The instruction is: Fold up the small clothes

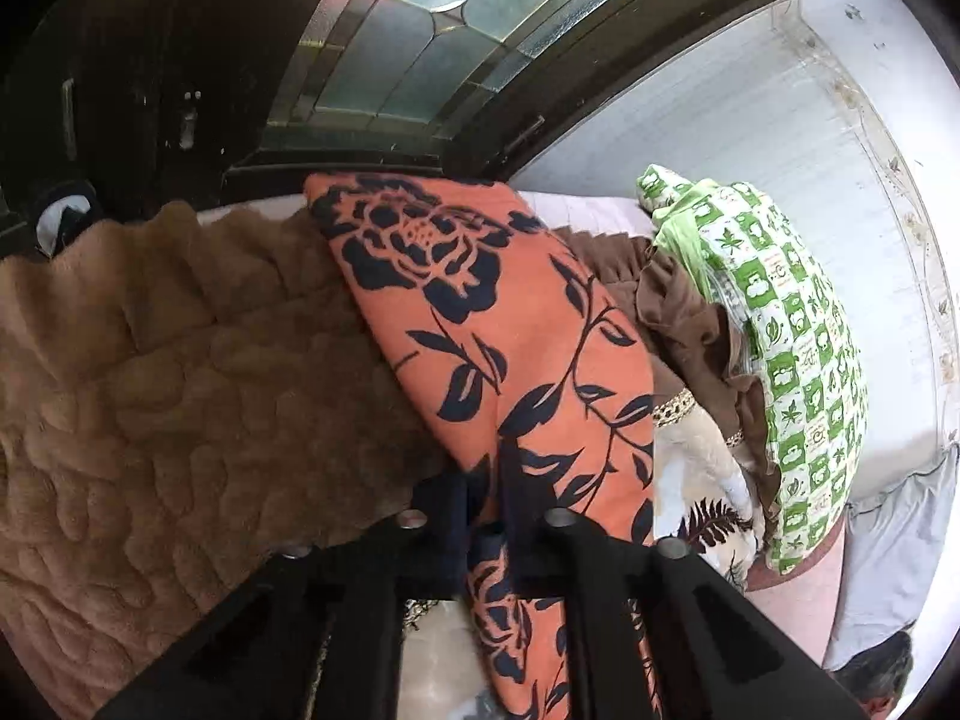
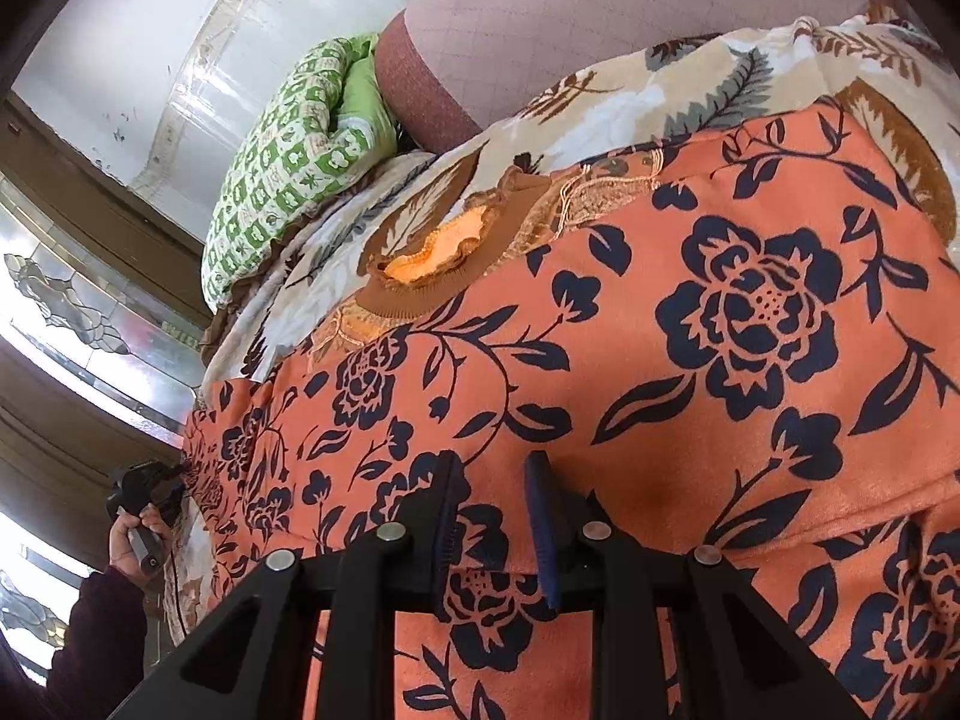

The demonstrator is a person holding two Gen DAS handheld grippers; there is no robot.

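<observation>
Left gripper clamped on an edge of the orange flowered garment, cloth running between the fingers & lifted, prob. to carry that edge over for a fold. Right gripper at the near edge, jaws a little apart w/ cloth bunched between; firm pinch or not, cannot tell. Garment spread over a leaf-print blanket on a bed. Brown plush blanket at left, green checked pillow far, stained-glass window behind.
</observation>
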